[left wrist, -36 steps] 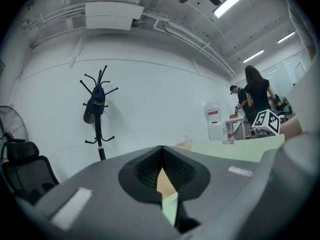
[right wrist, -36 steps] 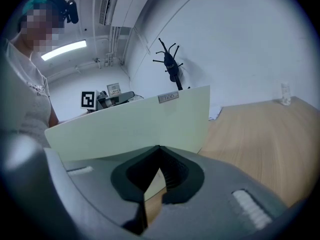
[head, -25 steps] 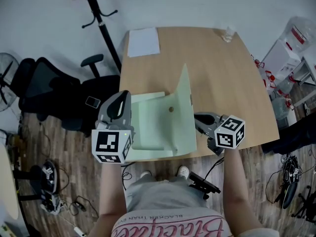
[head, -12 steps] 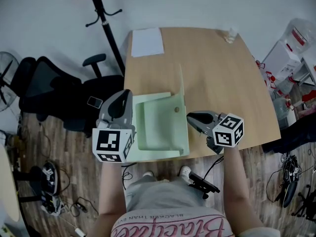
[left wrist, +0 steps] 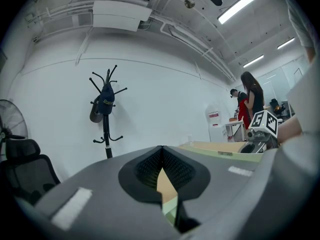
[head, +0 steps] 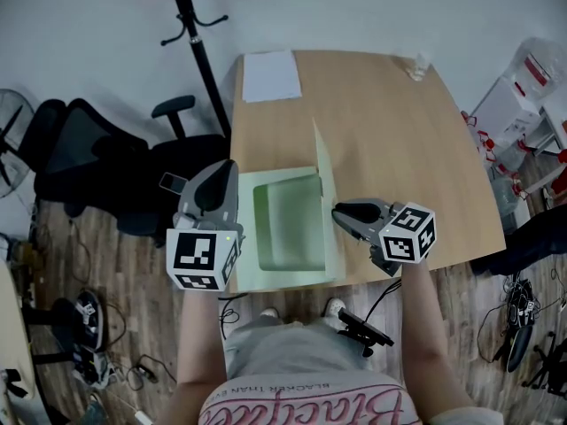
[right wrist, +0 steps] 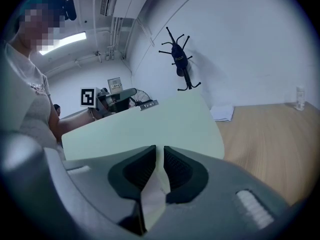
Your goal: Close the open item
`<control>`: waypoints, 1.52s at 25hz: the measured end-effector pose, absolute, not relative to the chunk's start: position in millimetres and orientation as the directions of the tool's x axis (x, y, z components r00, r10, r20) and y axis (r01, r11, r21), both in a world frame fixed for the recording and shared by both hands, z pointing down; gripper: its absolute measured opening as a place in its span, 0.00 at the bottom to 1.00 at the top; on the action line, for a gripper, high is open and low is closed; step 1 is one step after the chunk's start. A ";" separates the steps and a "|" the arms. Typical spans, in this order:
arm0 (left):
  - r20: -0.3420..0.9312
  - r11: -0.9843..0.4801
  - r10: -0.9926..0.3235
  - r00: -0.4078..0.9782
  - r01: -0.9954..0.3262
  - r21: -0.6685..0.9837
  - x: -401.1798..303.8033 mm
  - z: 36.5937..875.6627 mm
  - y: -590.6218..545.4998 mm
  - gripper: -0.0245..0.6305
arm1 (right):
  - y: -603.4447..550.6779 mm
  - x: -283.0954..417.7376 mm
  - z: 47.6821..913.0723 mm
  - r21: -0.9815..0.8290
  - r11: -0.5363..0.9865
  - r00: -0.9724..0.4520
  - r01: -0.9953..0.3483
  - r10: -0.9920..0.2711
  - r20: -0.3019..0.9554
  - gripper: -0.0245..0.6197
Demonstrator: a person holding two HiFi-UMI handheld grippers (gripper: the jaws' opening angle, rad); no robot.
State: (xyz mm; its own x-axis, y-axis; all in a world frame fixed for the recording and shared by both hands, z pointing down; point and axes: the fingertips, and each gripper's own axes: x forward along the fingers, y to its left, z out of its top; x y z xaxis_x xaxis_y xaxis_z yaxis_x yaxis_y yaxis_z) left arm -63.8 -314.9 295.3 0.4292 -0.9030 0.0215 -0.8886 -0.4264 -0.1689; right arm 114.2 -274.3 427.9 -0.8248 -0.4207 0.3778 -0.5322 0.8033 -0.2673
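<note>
Folder [head: 288, 228] count: one, pale green, set on the wooden table [head: 399, 131] at the near edge, between the two grippers. Its lower leaf is seen lying flat. Its cover [head: 324, 193] is raised close to upright along the right side and is seen almost edge-on from the head view. In the right gripper view the cover [right wrist: 150, 124] fills the middle as a broad pale sheet.

Grippers: two. The right gripper [head: 337, 211] is clamped on the cover; a strip of the pale sheet is pinched between its pads [right wrist: 160, 156]. The left gripper [head: 221, 170] is held at the folder's left edge. Its jaws are pressed together at the tips [left wrist: 162, 154], and nothing is seen pinched there. Table wood and a sliver of green show through the gap below the tips.

Other items:
- One white sheet of paper [head: 271, 75] lies at the table's far left corner.
- One small clear object [head: 416, 63] sits at the far right corner, too small to identify.
- One coat stand [head: 190, 34] is noted beyond the table.
- One black office chair [head: 89, 158] stands left of the table.
</note>
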 end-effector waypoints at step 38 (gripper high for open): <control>0.071 -0.356 -0.934 0.350 -0.925 -0.134 -155.3 328.2 -294.7 0.06 | -279.1 9.6 464.6 -0.136 0.865 -0.768 -0.482 -0.343 0.541 0.12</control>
State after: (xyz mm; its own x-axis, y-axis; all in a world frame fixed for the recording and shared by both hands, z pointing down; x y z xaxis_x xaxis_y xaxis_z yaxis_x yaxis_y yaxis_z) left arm -155.3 -294.7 328.2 0.3499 -0.9341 0.0705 -0.9246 -0.3565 -0.1340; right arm 9.6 -279.1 464.6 -0.7678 -0.3426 0.5414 -0.4823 0.8653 -0.1365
